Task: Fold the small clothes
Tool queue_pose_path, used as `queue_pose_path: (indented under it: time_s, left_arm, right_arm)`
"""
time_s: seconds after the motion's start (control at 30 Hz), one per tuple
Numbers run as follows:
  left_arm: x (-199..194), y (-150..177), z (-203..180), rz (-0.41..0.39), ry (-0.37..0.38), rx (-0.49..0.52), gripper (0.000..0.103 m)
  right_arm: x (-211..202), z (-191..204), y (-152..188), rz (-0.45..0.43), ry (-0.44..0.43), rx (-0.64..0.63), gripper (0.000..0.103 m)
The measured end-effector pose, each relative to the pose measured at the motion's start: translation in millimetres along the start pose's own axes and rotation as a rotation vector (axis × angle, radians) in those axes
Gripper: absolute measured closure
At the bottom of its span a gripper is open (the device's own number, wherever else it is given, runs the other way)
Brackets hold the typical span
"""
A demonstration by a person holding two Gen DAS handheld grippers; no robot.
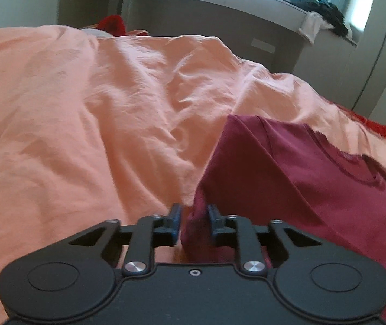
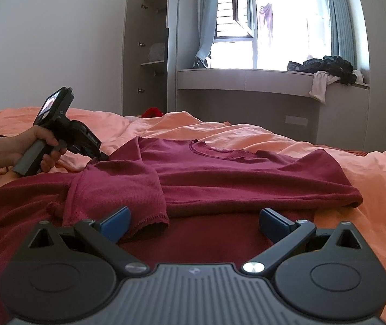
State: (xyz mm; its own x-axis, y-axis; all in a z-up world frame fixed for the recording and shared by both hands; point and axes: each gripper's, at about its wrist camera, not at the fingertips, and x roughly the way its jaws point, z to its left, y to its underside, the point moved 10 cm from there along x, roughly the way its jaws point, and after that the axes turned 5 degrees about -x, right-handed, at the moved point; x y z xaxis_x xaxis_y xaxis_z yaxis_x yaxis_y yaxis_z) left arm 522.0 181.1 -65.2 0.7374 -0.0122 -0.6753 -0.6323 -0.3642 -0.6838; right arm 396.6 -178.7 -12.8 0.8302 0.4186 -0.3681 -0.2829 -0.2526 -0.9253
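Observation:
A maroon long-sleeved shirt [image 2: 220, 173] lies spread on the peach bed cover [image 2: 369, 189], neckline toward the window. Its left sleeve [image 2: 127, 189] is folded across the body. In the right wrist view a hand [image 2: 30, 146] holds my left gripper [image 2: 103, 158], whose tips sit at the shirt's left shoulder edge. The left wrist view shows that gripper [image 1: 195, 216] shut on a bunched fold of the shirt [image 1: 287, 168]. My right gripper [image 2: 194, 219] stands wide open low over the shirt's lower part, with the sleeve cuff beside its left finger [image 2: 117, 220] and nothing gripped.
Rumpled peach cover [image 1: 84, 94] stretches left of the shirt and beyond it. A red item [image 2: 152, 112] lies at the bed's far side. Behind it are an open wardrobe [image 2: 149, 54] and a window ledge with a pile of dark clothes [image 2: 325, 67].

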Motion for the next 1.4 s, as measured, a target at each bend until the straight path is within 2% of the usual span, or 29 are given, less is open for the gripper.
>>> queue_pose_path:
  time_s: [0.17,0.23,0.3,0.4,0.5,0.63,0.7,0.8,0.93,1.03,1.07,1.27,1.4]
  left_arm:
    - [-16,9,5,0.019,0.039,-0.001,0.070]
    - [-20,17,7,0.039,0.058,0.002,0.074]
    - [-16,23,11,0.064,0.033,0.007,0.084]
    - [-14,25,10,0.065,0.009,0.026,0.083]
    - [-17,18,5,0.018,-0.032,0.065,0.074]
    - [-12,-7,-15,-0.075,-0.019,0.104,0.052]
    - [-1,-19,-29,-0.101,-0.032,0.146,0.047]
    - [26,-33,-43,-0.106,-0.087,0.196,0.047]
    - [58,-45,-37,-0.094,-0.172,0.173,0.044]
    - [70,-44,-27,-0.093,-0.189,0.141,0.034]
    - [70,-43,-26,-0.099,-0.186,0.133,0.034]
    - [37,-39,-25,-0.103,-0.154,0.094,0.030]
    - [-14,-28,-27,-0.139,-0.087,0.071,0.017]
  right_arm:
    - [2,0,-1,0.002,-0.003,-0.004,0.000]
    - [2,0,0,0.004,-0.004,-0.004,0.000]
    - [3,0,0,0.005,-0.005,-0.003,0.000]
    - [4,0,1,0.007,-0.004,-0.003,0.000]
    - [3,0,1,0.007,-0.001,-0.002,0.000]
    - [3,0,2,0.006,-0.004,0.000,0.000]
    - [3,0,3,0.006,-0.005,0.001,0.000]
    - [3,-1,3,0.007,-0.006,0.003,0.000]
    - [2,-2,4,0.009,-0.009,0.005,0.000]
    - [2,-1,4,0.012,-0.013,0.004,0.000]
    - [1,-1,4,0.012,-0.014,0.004,0.000]
    - [0,-1,3,0.007,-0.013,0.005,0.000]
    - [-4,-1,2,-0.008,-0.001,0.003,0.000]
